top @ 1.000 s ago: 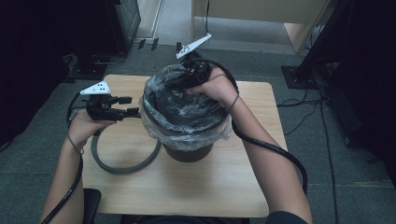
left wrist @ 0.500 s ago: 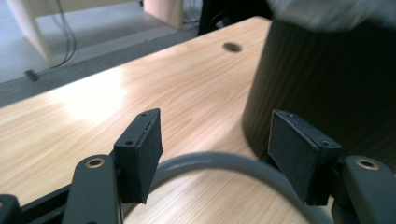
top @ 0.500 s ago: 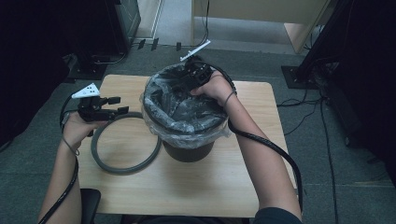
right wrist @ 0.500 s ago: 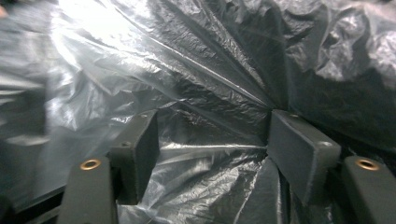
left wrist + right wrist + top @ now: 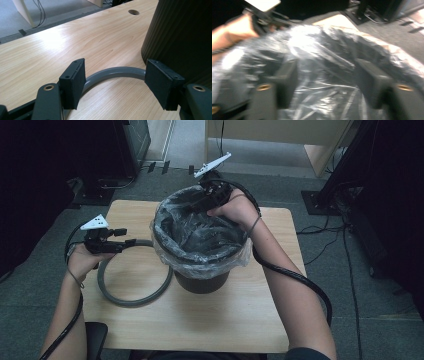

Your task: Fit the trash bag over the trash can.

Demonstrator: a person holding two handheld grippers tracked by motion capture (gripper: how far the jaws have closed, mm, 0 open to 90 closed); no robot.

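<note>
We read the work as fitting a liner into a bin and locking it with a ring. Going from big to small: the dark, ribbed, round plastic bin (image 5: 202,280) stands upright near the middle of the pale wood-grain table (image 5: 210,320). We judge it light and stiff, likely to slide on the smooth top if pushed sideways, so it wants a steadying touch at the rim.

The thin clear plastic bag (image 5: 200,240) lines it, its edge folded out over the rim. It is soft, slippery and easy to tear; we would pinch it only at the folded edge, gently.

The grey plastic hoop (image 5: 132,297) lies flat on the table just left of the bin, its far arc running close to the bin's wall. It looks rigid and light, best taken across its narrow band.

Our left gripper (image 5: 117,85) sits low with its jaws released, straddling the hoop's arc without pressing on it; they have just been opening a little further. Our right gripper (image 5: 325,82) hovers over the bag at the bin's far rim, jaws apart and nothing clamped, having just narrowed somewhat.

Grey carpet, loose cables and dark equipment surround the table.
</note>
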